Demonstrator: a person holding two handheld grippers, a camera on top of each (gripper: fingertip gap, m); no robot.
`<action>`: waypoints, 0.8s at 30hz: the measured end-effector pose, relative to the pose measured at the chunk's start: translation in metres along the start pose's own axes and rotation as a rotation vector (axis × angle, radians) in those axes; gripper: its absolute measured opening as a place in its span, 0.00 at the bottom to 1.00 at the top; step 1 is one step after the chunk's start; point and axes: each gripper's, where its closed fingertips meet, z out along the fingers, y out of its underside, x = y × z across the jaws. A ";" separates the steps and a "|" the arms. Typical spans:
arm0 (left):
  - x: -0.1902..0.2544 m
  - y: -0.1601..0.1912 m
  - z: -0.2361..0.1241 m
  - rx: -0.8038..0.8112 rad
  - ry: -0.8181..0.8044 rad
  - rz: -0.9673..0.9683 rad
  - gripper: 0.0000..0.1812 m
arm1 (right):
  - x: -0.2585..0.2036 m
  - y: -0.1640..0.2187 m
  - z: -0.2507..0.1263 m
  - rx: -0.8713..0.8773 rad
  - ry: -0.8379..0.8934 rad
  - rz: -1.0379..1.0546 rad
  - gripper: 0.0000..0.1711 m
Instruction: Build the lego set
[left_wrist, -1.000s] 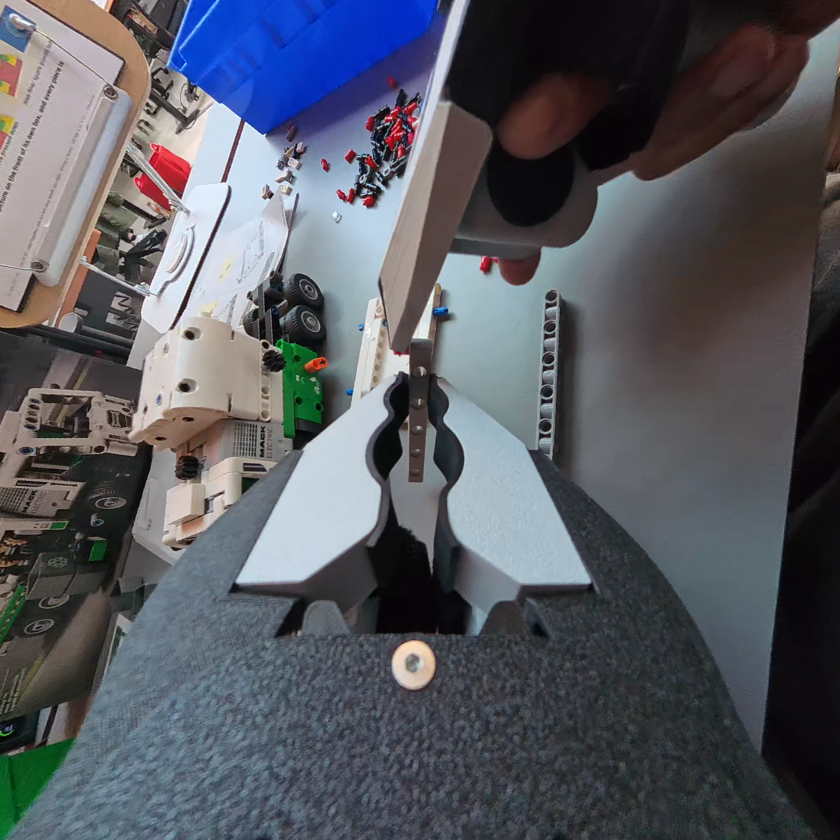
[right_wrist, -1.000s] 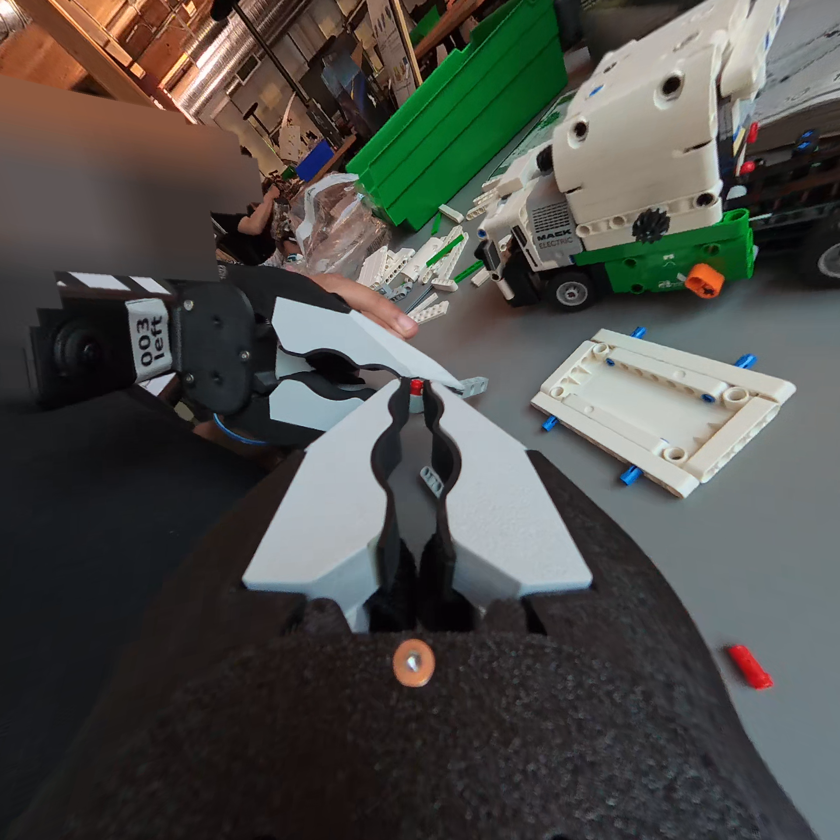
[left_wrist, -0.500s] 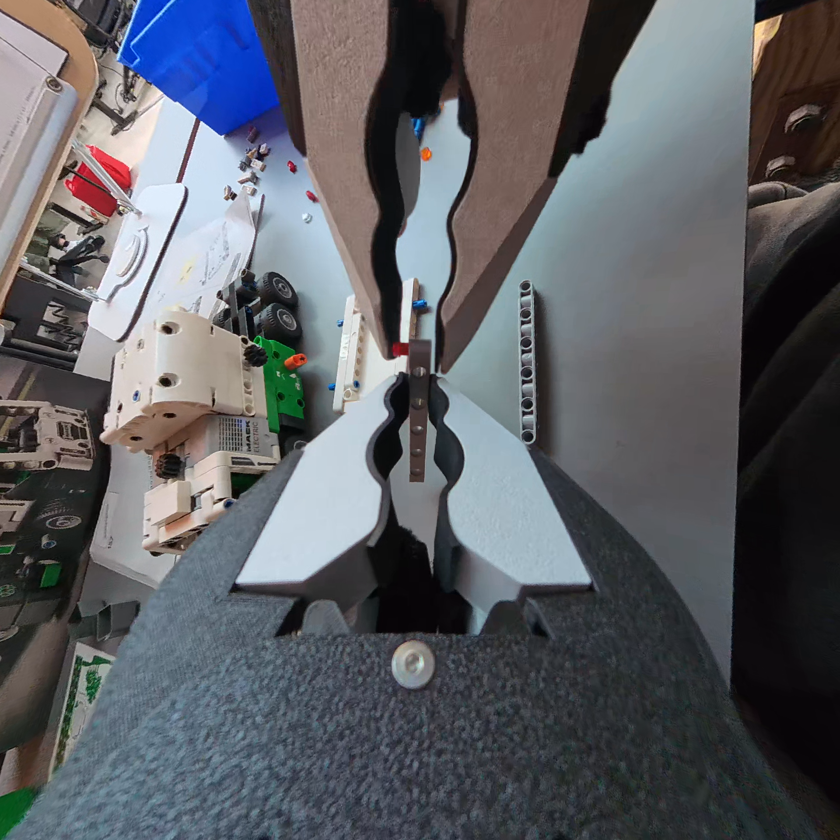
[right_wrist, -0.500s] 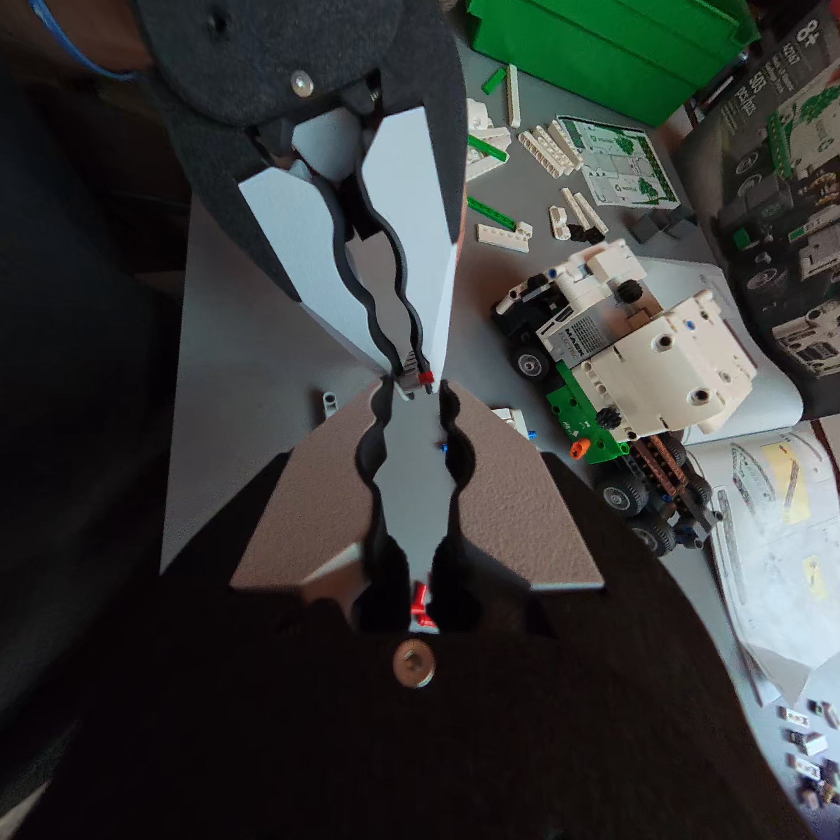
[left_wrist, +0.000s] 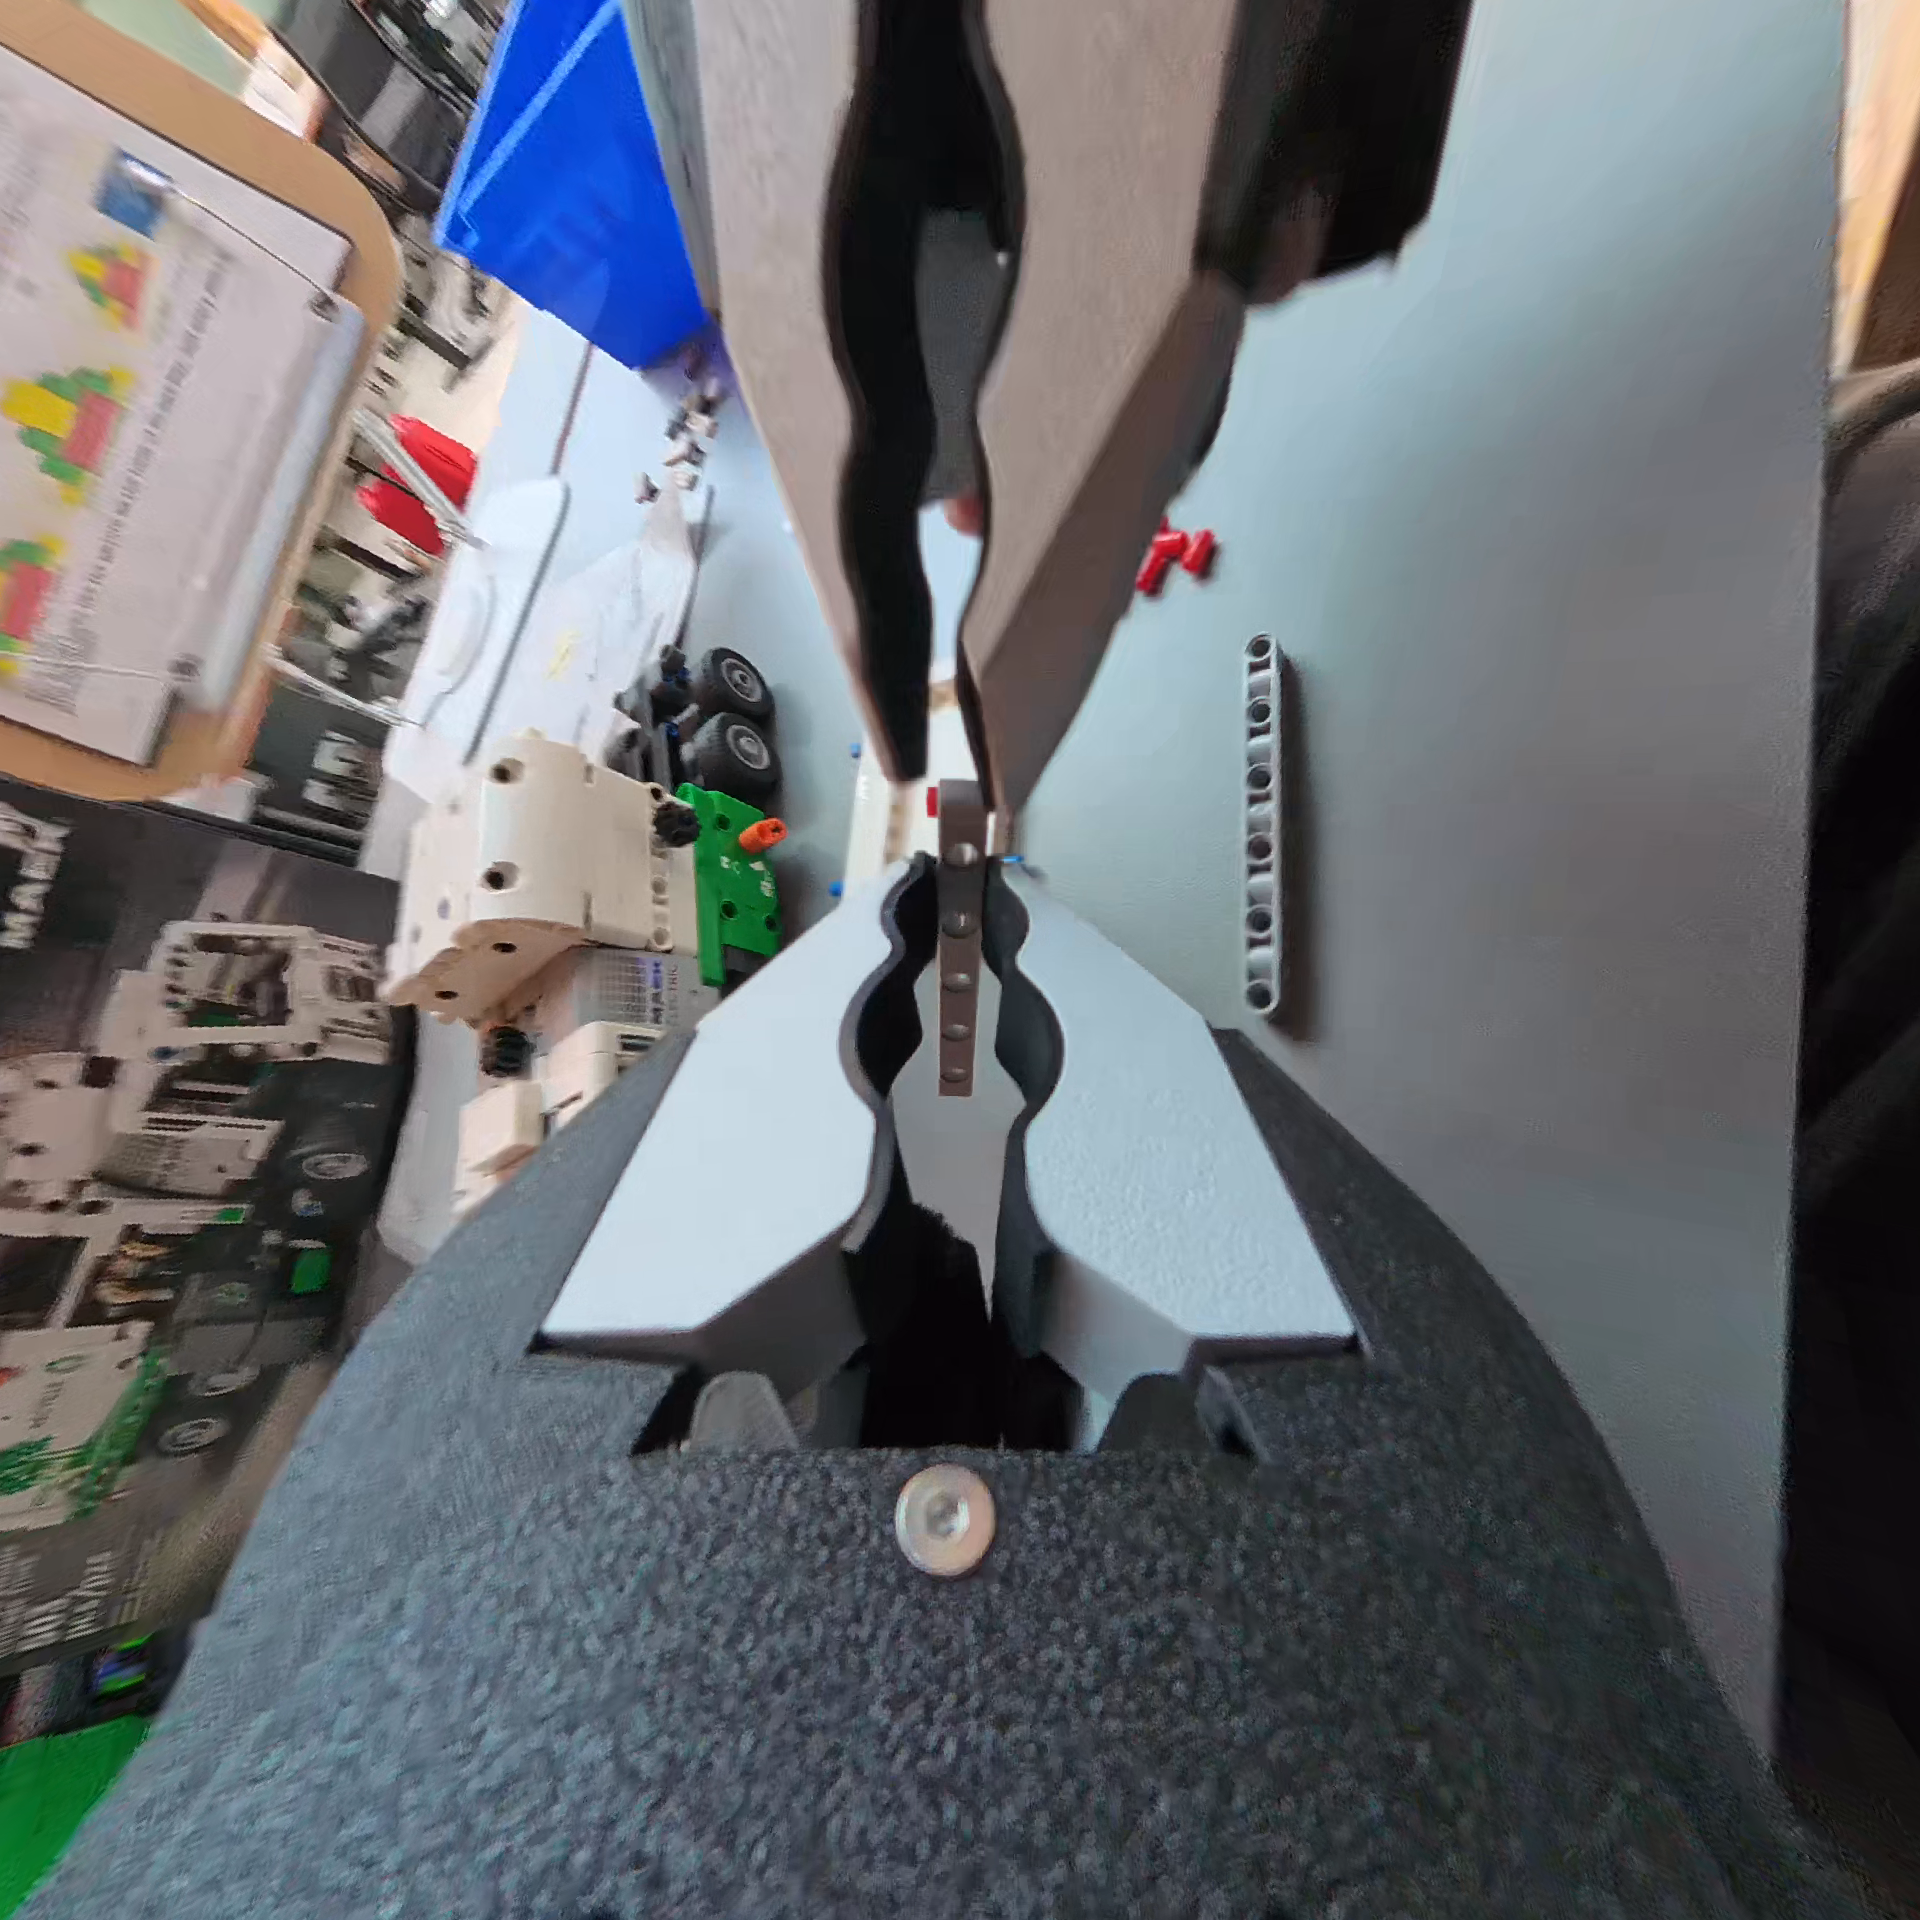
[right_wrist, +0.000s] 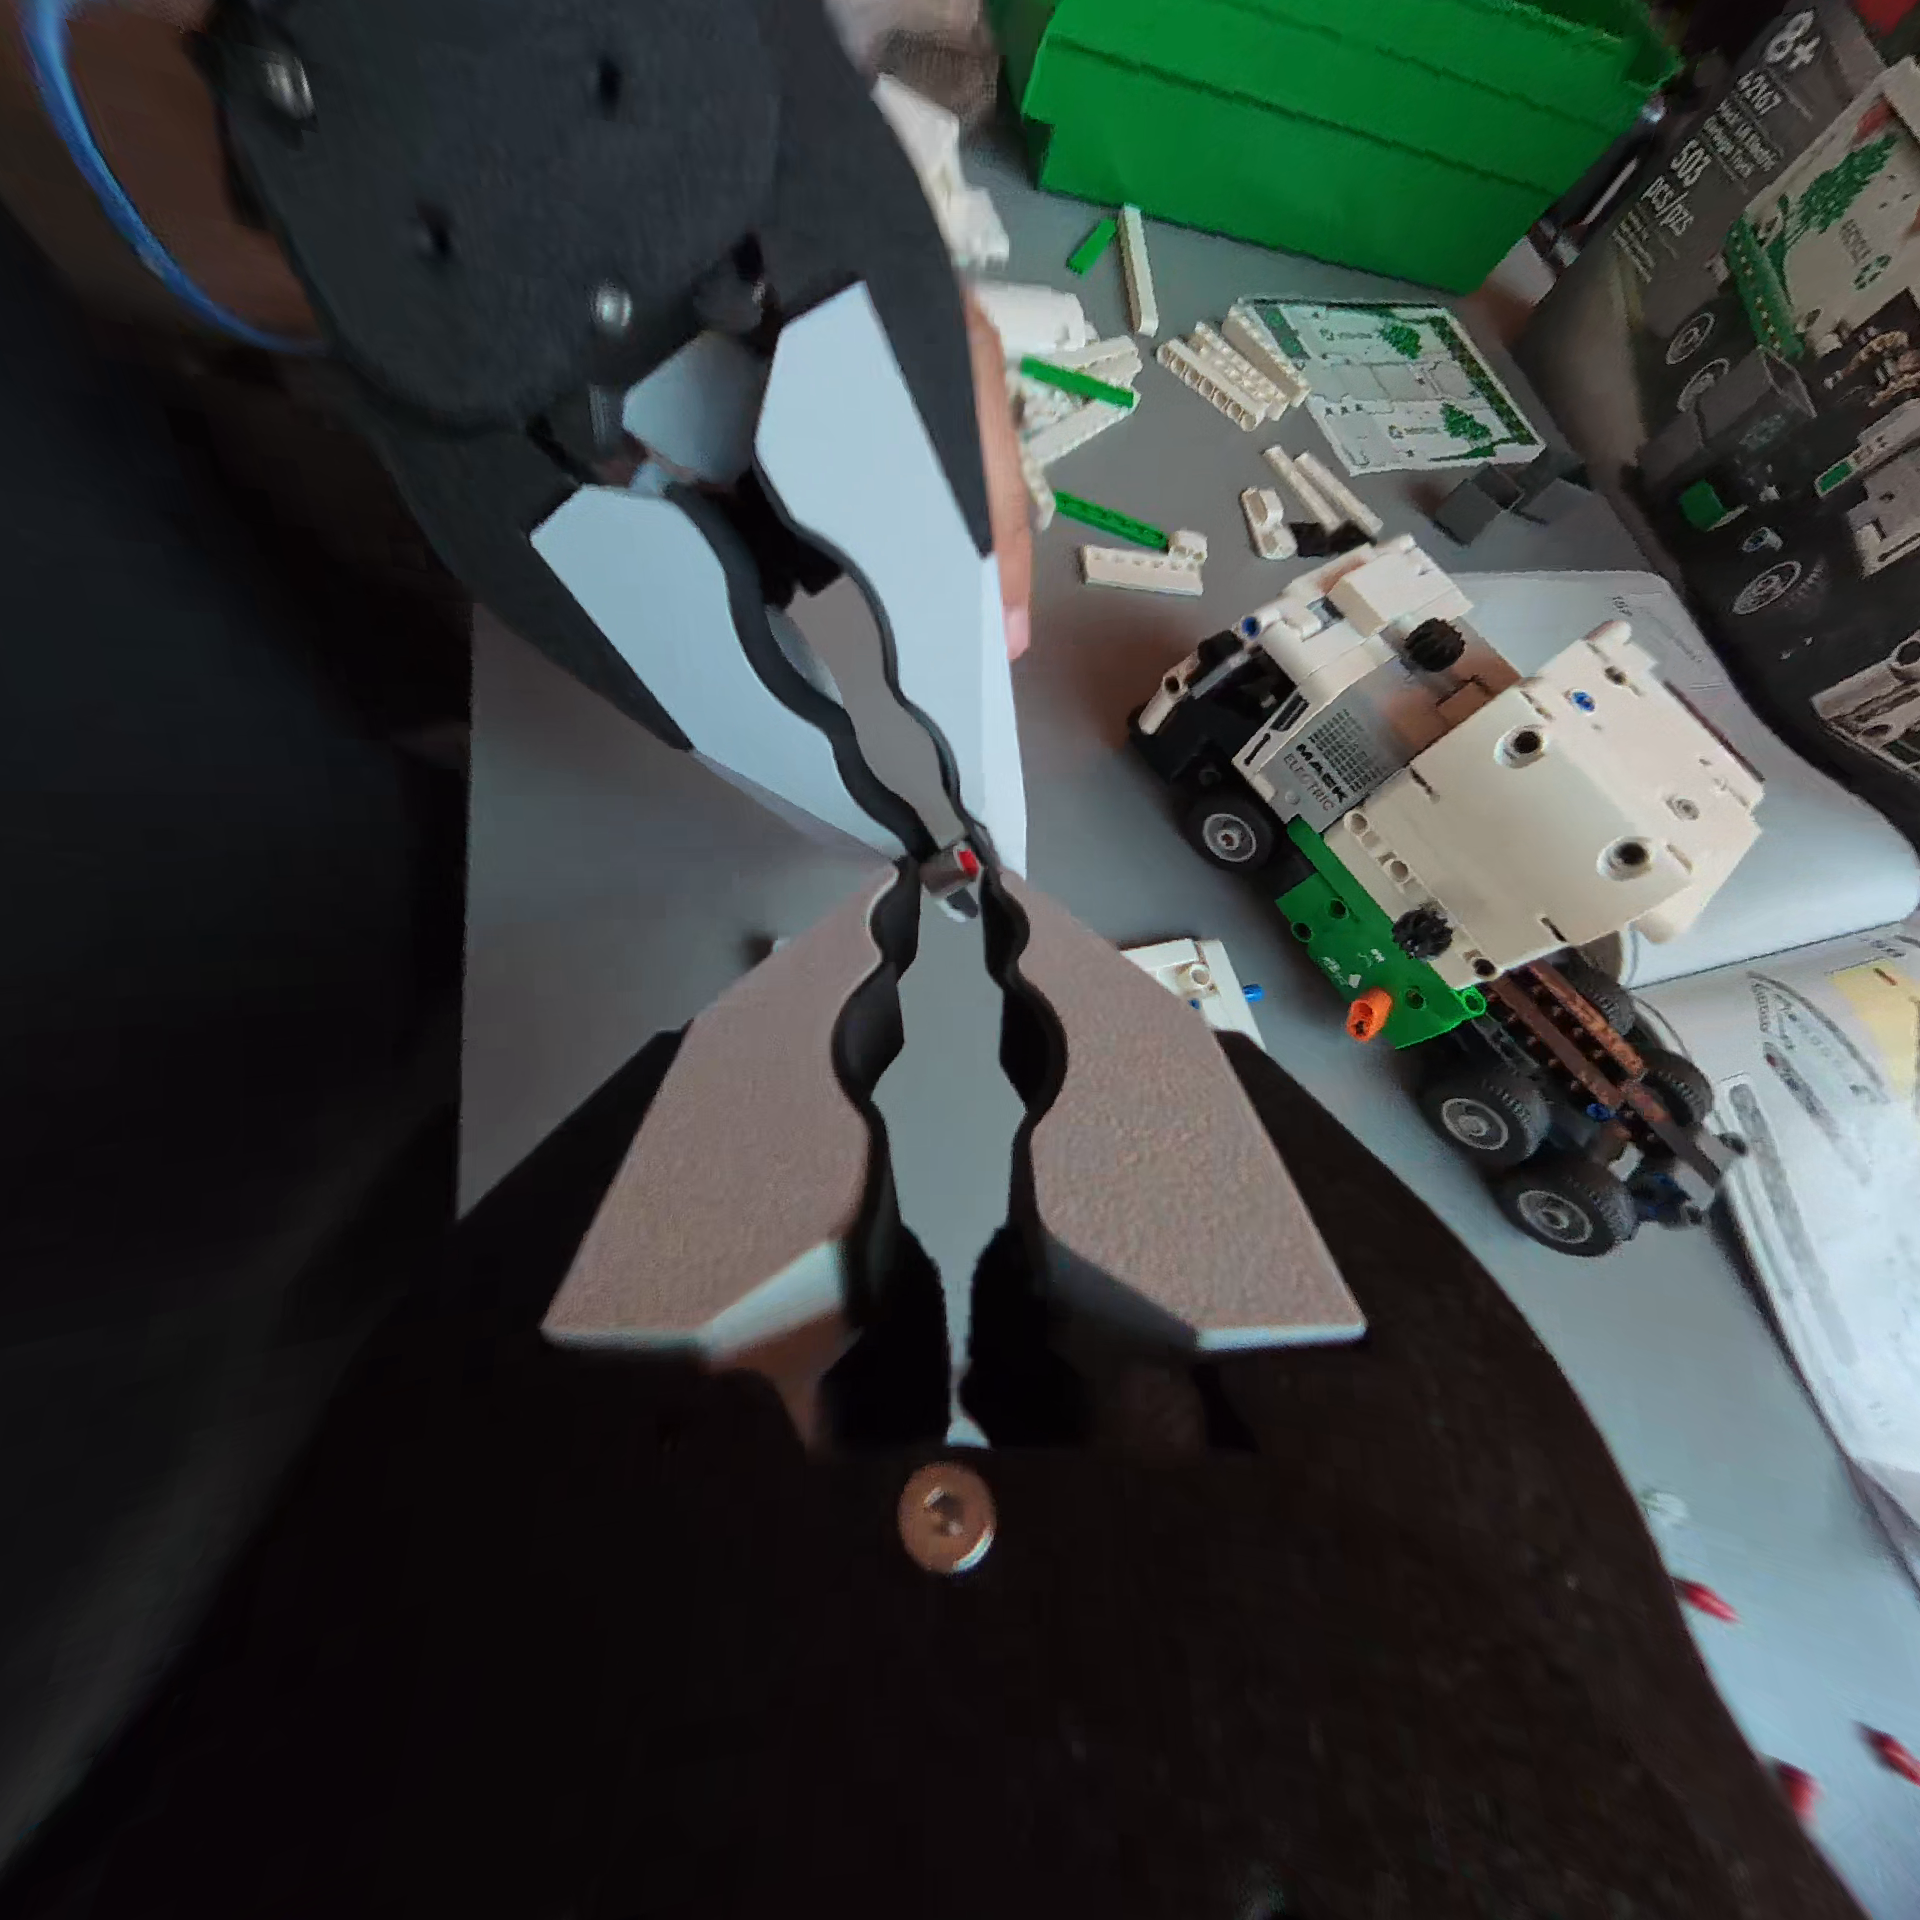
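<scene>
step: pinning beam | left gripper (left_wrist: 954, 883) clamps dark-grey holed lego beam (left_wrist: 957, 956) | right gripper (right_wrist: 951, 894) nearly closed at small red pin (right_wrist: 968, 861), grip unclear | next: press pin fully home

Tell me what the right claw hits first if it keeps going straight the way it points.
The right claw points tip to tip at the left claw. First contact would likely be the gray beam with the red pin that the left claw holds, already about touching; depth is unclear.
</scene>
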 end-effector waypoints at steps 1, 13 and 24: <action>-0.004 0.000 -0.003 0.019 -0.045 0.043 0.03 | 0.003 -0.007 -0.007 0.063 -0.017 0.086 0.11; -0.014 -0.075 -0.056 0.701 0.051 -0.118 0.03 | -0.009 -0.024 -0.021 0.347 -0.348 0.168 0.28; -0.030 -0.045 -0.048 0.592 0.212 -0.713 0.09 | 0.037 -0.009 -0.004 0.030 0.256 -0.336 0.04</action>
